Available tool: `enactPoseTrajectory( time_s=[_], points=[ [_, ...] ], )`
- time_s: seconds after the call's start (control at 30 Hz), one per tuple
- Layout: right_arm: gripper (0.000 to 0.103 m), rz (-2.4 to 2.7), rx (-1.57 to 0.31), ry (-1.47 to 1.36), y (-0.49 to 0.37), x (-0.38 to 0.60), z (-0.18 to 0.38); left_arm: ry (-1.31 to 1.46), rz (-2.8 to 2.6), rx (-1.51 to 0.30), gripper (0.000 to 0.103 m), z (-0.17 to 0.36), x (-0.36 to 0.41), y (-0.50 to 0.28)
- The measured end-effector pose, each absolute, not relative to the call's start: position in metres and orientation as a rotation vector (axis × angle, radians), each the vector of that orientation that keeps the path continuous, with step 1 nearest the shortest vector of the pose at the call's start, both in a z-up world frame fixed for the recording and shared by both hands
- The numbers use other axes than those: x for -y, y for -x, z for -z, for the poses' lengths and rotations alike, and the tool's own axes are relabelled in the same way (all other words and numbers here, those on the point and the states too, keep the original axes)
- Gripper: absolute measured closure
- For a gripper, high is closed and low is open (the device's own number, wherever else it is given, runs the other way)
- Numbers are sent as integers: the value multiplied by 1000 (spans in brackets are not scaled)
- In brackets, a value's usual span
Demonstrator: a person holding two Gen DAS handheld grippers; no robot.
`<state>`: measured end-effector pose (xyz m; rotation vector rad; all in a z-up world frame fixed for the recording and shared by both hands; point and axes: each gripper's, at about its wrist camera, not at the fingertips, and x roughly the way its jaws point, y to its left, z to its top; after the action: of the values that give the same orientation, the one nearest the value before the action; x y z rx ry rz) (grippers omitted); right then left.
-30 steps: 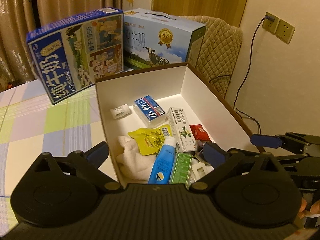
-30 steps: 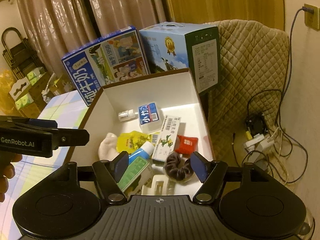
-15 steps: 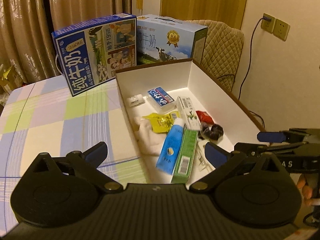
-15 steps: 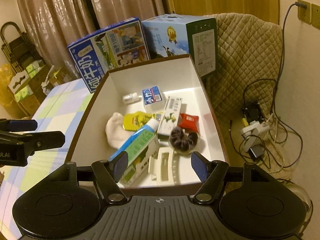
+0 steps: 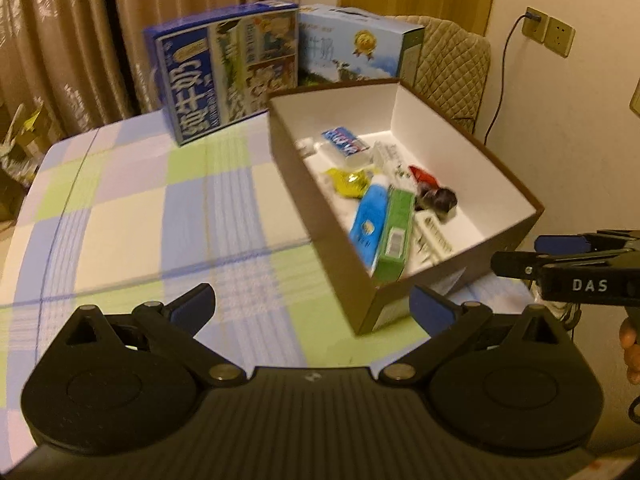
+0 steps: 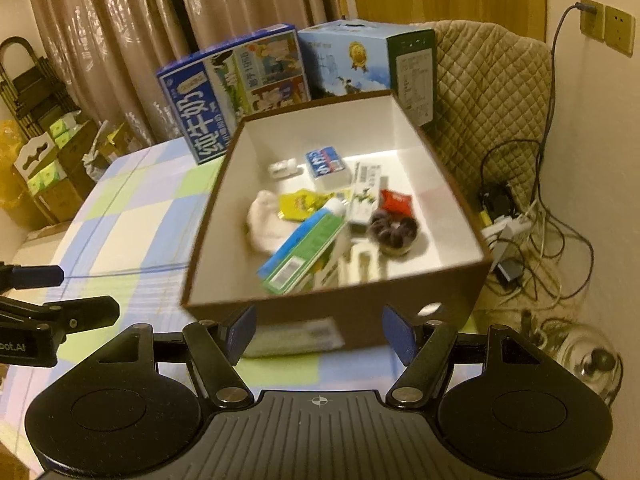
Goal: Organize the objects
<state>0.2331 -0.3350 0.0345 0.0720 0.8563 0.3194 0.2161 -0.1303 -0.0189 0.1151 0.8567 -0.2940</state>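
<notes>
Brown box [image 6: 332, 320] at table's right edge, holding all small items: green carton [image 6: 304, 252], blue tube [image 5: 370, 216], dark scrunchie [image 6: 394, 230]. Tablecloth [image 5: 132, 216] bare of loose items. Left gripper [image 5: 312, 306] and right gripper [image 6: 320, 330] both spread wide, empty. Sorting likely finished.

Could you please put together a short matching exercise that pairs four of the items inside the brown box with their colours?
Items:
1. tube
2. long carton
3. hair scrunchie
4. small packet

Colours:
A. red
B. blue with a white cap
C. dark, nearly black
D. green

All four lie inside the brown box on the checked tablecloth. Both the left gripper and the right gripper are open and hold nothing.

Pairs: 1-B, 2-D, 3-C, 4-A
</notes>
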Motion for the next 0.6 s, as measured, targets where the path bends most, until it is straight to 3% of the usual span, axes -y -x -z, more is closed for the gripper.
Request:
enactPoseTrajectory(
  time_s=[0.6],
  points=[
    [36,-394,-910,-48,-125,247,-31,-66,178,-939,1,21,20,-125]
  ],
)
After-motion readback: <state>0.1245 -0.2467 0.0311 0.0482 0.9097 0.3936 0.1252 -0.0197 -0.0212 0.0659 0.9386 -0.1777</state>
